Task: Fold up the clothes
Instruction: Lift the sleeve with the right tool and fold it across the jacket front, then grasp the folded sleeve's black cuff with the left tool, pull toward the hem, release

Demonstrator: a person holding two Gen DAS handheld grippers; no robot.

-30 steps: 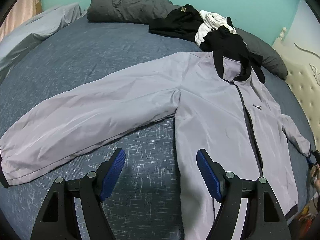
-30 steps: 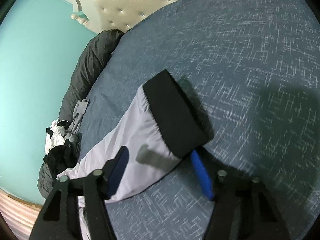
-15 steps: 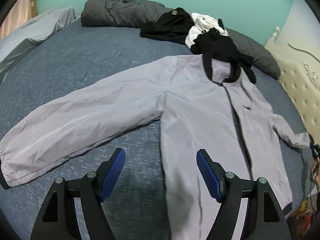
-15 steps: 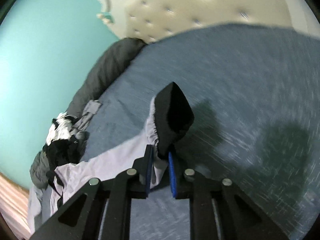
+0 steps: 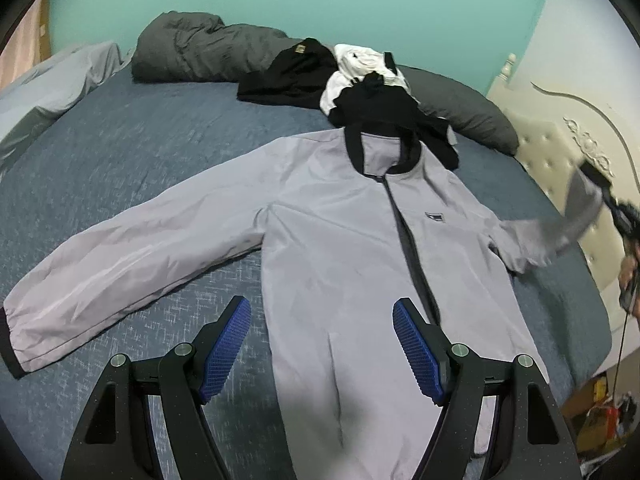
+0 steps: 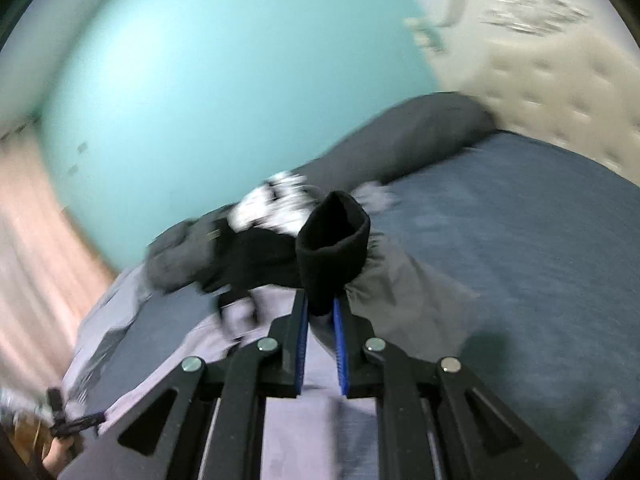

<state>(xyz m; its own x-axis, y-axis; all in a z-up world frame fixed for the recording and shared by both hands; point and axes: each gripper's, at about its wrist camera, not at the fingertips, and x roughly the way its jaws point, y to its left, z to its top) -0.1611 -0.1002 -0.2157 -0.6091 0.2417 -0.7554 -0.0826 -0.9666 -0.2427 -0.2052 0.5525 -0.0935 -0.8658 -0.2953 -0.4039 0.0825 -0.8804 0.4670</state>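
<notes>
Our right gripper (image 6: 320, 312) jaws just closed, clenching the jacket's black cuff (image 6: 334, 246), our left gripper (image 5: 322, 342) jaws spread, released above the jacket (image 5: 340, 240) hem.

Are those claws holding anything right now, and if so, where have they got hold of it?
The right claw pinches the grey jacket by the black cuff of one sleeve. The left claw is open, holding nothing.

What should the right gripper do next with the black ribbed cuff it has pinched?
Probably carry the black ribbed cuff across onto the grey jacket's zipped chest. The right gripper is shut on it, that sleeve is lifted off the blue bedspread, and the body lies flat.
</notes>
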